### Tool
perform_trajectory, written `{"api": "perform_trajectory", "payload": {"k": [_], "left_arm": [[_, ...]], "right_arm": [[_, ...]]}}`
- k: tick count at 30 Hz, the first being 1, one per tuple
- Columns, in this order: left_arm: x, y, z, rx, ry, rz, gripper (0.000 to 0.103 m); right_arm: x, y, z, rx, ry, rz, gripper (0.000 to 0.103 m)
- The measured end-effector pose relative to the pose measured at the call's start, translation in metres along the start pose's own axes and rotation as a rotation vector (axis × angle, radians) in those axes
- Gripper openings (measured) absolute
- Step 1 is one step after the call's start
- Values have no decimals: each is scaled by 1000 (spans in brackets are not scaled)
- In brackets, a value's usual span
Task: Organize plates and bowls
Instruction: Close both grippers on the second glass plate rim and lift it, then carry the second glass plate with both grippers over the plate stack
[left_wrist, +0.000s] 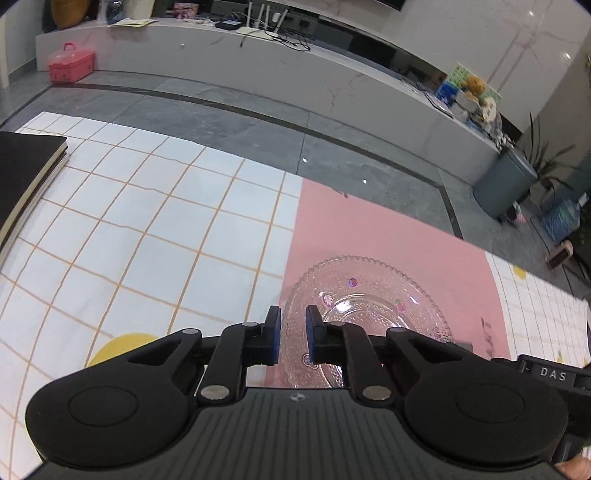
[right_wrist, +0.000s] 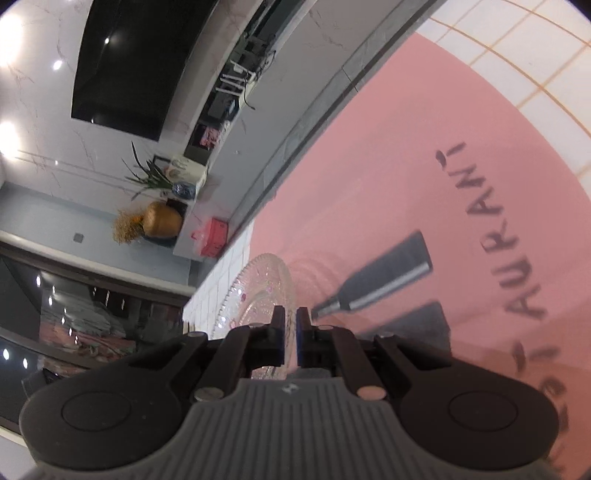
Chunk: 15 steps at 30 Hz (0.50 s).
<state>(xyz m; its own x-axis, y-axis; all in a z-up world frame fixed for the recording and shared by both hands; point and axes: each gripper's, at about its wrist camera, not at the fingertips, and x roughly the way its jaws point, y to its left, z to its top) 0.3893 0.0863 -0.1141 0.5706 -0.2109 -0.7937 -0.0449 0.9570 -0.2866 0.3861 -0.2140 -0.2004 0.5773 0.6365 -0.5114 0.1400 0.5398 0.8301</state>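
- At the far left of the left wrist view a black notebook lies on the white grid cloth that covers the table; it plays no part in the step.
- Our left gripper hangs low over the seam where the white cloth meets the pink mat. Its jaws stand a little apart with nothing between them, and the near left rim of the glass plate shows through the gap.
- The glass plate is a clear, beaded dish with a scalloped edge, and in this view it seems to lie on the pink mat just right of the seam.
- Our right gripper is rolled on its side, so its view is turned. Its jaws are nearly shut, with the rim of the plate in the narrow slot between them. We cannot tell for sure whether the pads press the glass, but it looks like a grip.
- Right of that, the printed bottle and lettering on the mat mark bare surface.
- We judge that the step in hand is picking up this one plate by its rim. No bowl or stack shows in either view.
- The next move calls for a firm pinch, since glass slides, then a slow level lift, with the left gripper clear or steadying the opposite rim.
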Motion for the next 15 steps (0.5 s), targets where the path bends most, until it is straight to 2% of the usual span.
{"api": "perform_trajectory", "payload": {"k": [5,11,15], "left_arm": [[-14,-7,-12,16,13,-7,15],[-30,-16,-27,42,55,-62,15],[-36,-28,-37,92,96,-114,15]], "right_arm": [[-19,5,-11,4,-3,0,3],[-52,3,-26,25,-13,-9,3],[-73,-6,-40,89,-12,-35,3]]}}
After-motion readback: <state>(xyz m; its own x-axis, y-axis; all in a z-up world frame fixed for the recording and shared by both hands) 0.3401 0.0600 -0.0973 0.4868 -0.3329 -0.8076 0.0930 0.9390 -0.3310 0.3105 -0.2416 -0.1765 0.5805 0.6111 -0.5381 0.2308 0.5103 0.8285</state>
